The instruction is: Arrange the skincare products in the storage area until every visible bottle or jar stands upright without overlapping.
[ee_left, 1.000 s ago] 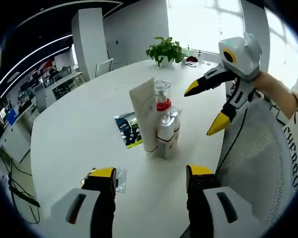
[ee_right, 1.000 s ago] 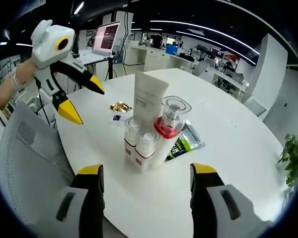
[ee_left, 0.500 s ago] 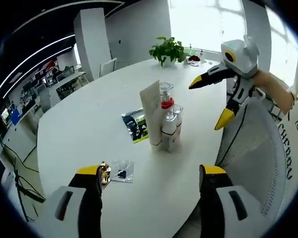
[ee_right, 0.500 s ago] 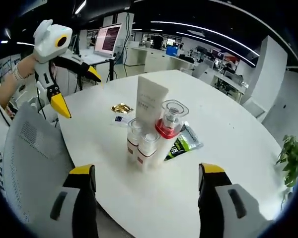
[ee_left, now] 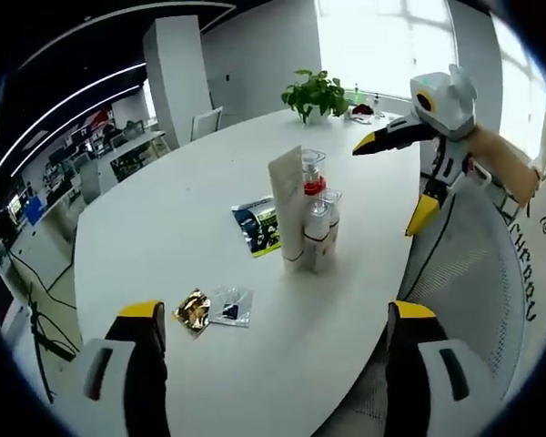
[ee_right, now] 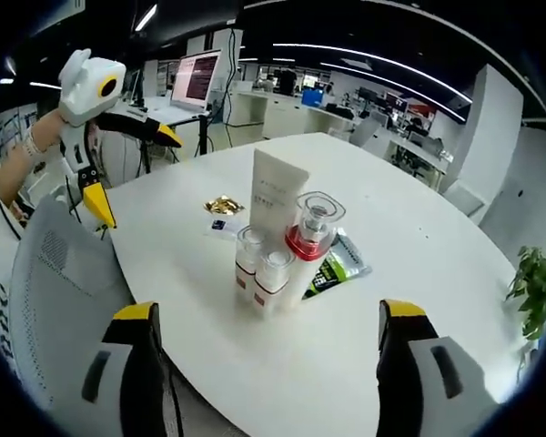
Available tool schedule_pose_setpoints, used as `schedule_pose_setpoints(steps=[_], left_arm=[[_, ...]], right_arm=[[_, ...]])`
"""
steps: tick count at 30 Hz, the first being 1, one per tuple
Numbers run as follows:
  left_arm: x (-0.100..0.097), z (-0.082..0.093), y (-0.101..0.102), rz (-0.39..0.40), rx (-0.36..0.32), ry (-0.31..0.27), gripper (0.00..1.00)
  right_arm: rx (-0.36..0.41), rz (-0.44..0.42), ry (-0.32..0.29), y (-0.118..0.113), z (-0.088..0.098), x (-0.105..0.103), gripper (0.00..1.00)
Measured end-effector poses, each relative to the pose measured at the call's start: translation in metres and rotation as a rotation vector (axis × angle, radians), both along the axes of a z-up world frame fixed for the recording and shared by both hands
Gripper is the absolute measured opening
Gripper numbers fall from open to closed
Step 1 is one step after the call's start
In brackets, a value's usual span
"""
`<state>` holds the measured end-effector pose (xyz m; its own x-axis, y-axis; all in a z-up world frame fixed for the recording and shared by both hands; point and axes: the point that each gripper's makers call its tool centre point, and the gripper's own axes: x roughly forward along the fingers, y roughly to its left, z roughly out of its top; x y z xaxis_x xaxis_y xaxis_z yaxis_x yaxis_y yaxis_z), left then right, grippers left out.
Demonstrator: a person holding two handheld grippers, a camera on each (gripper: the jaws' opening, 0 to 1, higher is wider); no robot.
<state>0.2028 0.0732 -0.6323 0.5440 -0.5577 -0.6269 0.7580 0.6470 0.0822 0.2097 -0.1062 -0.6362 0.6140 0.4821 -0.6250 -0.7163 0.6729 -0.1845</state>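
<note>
Both grippers have been drawn back from the round white bench (ee_left: 146,237), jaws wide and empty. Upright white tube (ee_right: 275,200), red-collared clear pump bottle (ee_right: 312,232) and two small clear-capped bottles (ee_right: 262,269) stay clustered mid-bench, touching. More bench edge is seen than before.

Both grippers have pulled back from the bottles (ee_left: 311,221). The left gripper (ee_left: 271,328) and right gripper (ee_right: 269,328) now have their jaws spread wider. The bottles themselves seem not to have moved, though it's hard to tell.
</note>
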Motion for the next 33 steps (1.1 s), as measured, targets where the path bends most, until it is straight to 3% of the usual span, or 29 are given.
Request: schedule_pose_setpoints(steps=[4,19,26,33], left_arm=[[-0.002,-0.001,-0.002,-0.014,-0.011,0.000,0.99],[0.004,-0.008,0.005,-0.007,-0.040,0.025,0.99],[0.016,-0.023,0.005,-0.019,-0.038,0.058,0.99],[0.030,-0.038,0.007,-0.023,-0.025,0.093,0.99]], right_arm=[[-0.006,0.006,-0.003,0.000,0.000,0.000,0.99],[0.002,-0.006,0.006,-0.004,-0.005,0.010,1.00],[0.034,-0.035,0.009,-0.013,-0.004,0.021,1.00],[0.068,-0.040,0.061,-0.029,-0.010,0.032,0.99]])
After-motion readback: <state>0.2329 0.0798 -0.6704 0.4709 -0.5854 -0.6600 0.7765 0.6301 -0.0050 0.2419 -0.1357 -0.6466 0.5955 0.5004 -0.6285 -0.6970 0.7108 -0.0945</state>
